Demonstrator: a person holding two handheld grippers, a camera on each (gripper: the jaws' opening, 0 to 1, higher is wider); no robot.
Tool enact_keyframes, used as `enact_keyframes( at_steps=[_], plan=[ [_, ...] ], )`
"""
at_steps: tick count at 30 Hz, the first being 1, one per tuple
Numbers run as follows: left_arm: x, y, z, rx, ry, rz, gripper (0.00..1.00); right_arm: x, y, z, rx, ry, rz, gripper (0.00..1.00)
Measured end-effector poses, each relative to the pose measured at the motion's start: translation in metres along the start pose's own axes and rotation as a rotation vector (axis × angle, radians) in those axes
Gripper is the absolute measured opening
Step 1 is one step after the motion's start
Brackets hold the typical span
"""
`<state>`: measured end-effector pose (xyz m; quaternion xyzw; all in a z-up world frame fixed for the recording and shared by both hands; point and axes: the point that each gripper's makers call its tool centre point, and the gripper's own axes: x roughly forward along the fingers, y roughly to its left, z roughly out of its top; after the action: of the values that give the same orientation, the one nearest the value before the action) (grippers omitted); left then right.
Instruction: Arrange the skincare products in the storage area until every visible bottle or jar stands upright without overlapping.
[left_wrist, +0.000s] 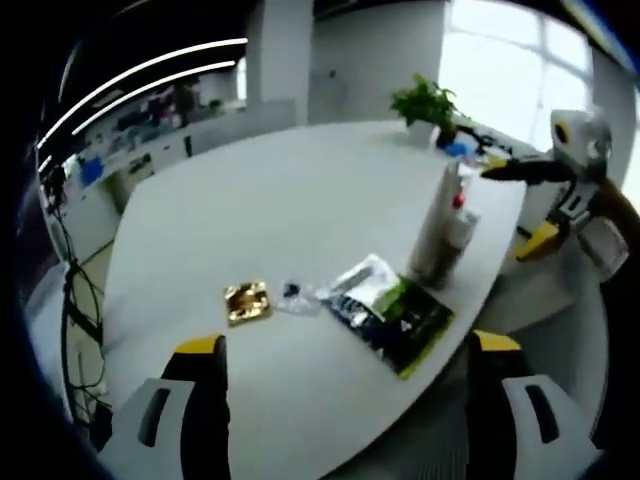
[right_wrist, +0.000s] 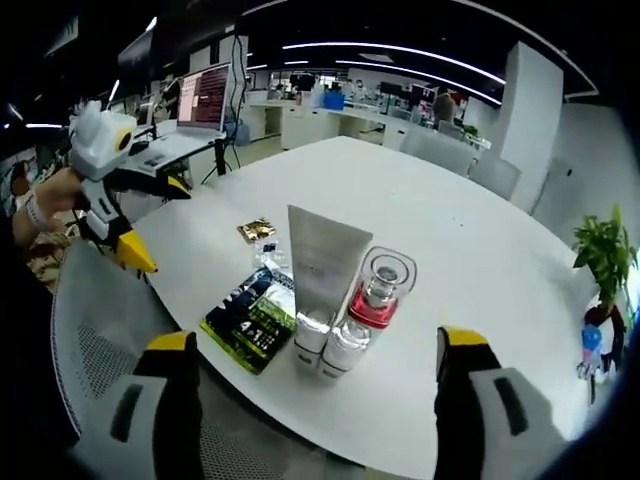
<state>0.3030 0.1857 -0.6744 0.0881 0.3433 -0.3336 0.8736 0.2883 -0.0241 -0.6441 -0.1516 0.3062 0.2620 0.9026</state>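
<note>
Hovering both claws spread, nothing held; tube (right_wrist: 322, 262) and red jar (right_wrist: 377, 291) touching, so I'd nudge jar aside slowly, keep tube upright.

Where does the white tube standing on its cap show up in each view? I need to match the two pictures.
Left gripper view: the white tube stands right of centre, near the table's edge, beyond the green sachet.
Right gripper view: the white tube stands at centre, left of the clear-capped bottle.
Shared landmark: the green sachet lying flat beside it.
</note>
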Motion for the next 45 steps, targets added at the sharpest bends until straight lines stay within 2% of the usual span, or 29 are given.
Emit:
enact_keyframes(
  at_steps=[9,11,15,19,22,26,27,30,31,32,34,36,39,43,45],
  plan=[
    [0.017,0.007,0.004,0.061,0.042,-0.038,0.97,0.000,-0.008,-0.004,0.052,-0.008,-0.013,0.99],
    [0.021,0.000,0.008,0.078,0.030,-0.104,0.97,0.001,-0.008,-0.007,0.059,0.003,-0.011,0.99],
    [0.028,0.005,0.012,0.095,0.026,-0.118,0.97,0.003,-0.009,-0.011,0.066,0.017,-0.009,0.99],
    [0.034,0.016,0.007,0.174,0.087,-0.124,0.97,0.004,-0.011,-0.012,0.074,0.021,-0.017,0.99],
    [0.038,0.021,0.008,0.222,0.094,-0.131,0.97,0.004,-0.013,-0.012,0.077,0.017,-0.023,0.99],
    [0.045,0.025,0.007,0.317,0.134,-0.169,0.97,0.006,-0.013,-0.015,0.090,0.029,-0.023,0.99],
    [0.046,0.022,0.003,0.327,0.162,-0.206,0.97,0.006,-0.013,-0.015,0.089,0.029,-0.023,0.99],
    [0.050,0.016,0.007,0.360,0.156,-0.255,0.97,0.006,-0.012,-0.015,0.088,0.029,-0.020,0.99],
    [0.051,0.017,0.005,0.379,0.172,-0.258,0.97,0.007,-0.012,-0.016,0.090,0.032,-0.019,0.99],
    [0.053,0.021,0.003,0.435,0.194,-0.253,0.97,0.007,-0.012,-0.017,0.091,0.037,-0.020,0.99],
    [0.058,0.027,0.004,0.510,0.203,-0.239,0.97,0.008,-0.012,-0.018,0.092,0.040,-0.020,0.99],
    [0.063,0.026,0.003,0.539,0.218,-0.246,0.97,0.007,-0.011,-0.018,0.095,0.036,-0.011,0.99],
    [0.070,0.031,0.005,0.558,0.215,-0.251,0.97,0.007,-0.009,-0.018,0.093,0.038,0.000,0.99],
    [0.079,0.038,0.012,0.646,0.195,-0.268,0.94,0.007,-0.007,-0.022,0.080,0.052,0.014,0.99],
    [0.081,0.035,0.017,0.671,0.172,-0.301,0.92,0.006,-0.007,-0.022,0.084,0.048,0.014,0.99]
  ],
)
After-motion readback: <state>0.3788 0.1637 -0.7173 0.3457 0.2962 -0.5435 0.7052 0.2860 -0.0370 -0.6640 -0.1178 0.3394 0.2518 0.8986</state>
